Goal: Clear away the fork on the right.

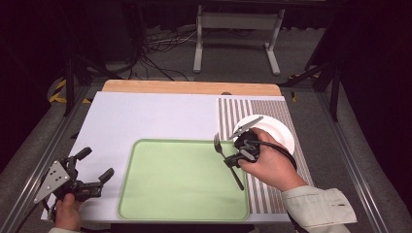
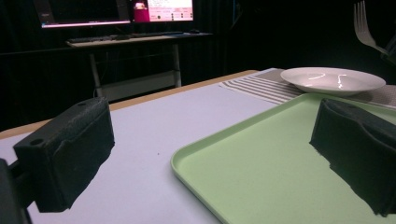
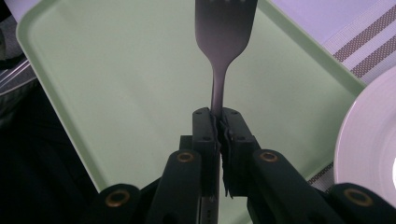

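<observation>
My right gripper (image 1: 232, 160) is shut on the handle of a metal fork (image 1: 219, 144) and holds it over the right edge of the green tray (image 1: 160, 194). In the right gripper view its jaws (image 3: 218, 119) pinch the fork (image 3: 225, 32) at the neck, tines pointing away over the tray (image 3: 116, 79). A white plate (image 1: 277, 133) lies on the striped placemat just behind that hand. My left gripper (image 1: 96, 163) rests at the tray's left side, open with nothing between its fingers. In the left gripper view (image 2: 215, 154) the jaws stand wide apart, facing the tray (image 2: 261, 163), plate (image 2: 334, 79) and raised fork (image 2: 365, 28).
The tray lies on a white mat (image 1: 145, 116) over a wooden table (image 1: 189, 87). A striped placemat (image 1: 272, 194) covers the right side. The plate (image 3: 373, 140) is bare. A desk frame and cables stand on the floor beyond the table.
</observation>
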Demonstrator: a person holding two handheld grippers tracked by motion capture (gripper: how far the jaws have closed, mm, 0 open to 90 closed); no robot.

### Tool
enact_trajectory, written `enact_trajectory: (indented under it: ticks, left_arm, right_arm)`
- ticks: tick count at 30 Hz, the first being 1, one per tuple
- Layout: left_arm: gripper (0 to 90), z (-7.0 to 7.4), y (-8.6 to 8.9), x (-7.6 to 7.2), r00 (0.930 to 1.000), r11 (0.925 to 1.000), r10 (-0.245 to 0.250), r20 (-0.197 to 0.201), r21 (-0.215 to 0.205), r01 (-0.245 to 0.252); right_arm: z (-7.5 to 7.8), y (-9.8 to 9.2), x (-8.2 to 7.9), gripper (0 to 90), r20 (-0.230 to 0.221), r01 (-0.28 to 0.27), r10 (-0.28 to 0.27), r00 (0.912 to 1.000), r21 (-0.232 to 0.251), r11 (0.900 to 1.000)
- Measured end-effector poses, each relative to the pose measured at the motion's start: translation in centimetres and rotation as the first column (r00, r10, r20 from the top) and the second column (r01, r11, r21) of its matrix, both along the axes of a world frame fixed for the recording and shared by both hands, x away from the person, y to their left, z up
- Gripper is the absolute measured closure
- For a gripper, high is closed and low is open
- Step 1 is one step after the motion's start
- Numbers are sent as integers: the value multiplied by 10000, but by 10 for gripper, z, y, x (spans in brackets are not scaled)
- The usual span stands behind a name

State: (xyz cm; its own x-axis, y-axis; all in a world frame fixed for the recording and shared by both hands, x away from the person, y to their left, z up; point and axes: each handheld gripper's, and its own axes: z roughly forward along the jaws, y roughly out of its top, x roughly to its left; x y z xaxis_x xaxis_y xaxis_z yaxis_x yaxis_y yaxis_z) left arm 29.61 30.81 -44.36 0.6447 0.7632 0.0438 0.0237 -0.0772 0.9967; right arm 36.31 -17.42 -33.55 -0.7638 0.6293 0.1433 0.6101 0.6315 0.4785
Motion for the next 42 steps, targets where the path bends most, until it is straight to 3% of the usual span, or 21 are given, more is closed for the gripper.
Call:
enact_trajectory:
  ticks: [6,10,14,23,42]
  left_arm:
    - [4,0,0,0,10000,10000,4,-4,-5,-4]
    - [4,0,0,0,10000,10000,2,-1,-12,-2]
    - [4,0,0,0,10000,10000,0,-5,-26,0]
    - [4,0,1,0,10000,10000,-19,-10,-15,19]
    - [4,0,2,0,10000,10000,4,-8,-70,-4]
  right_arm:
    - [-4,8,3,861,-567,360,-378,9977,-317,9988]
    - [-8,16,6,861,-1069,666,-732,9916,-642,9957]
    - [-12,19,8,861,-1240,770,-875,9884,-874,9932]
    - [-23,28,13,861,-2009,1102,-1372,9700,-1399,9840]
    - [-50,39,22,860,-2900,1352,-1926,9375,-2067,9690]
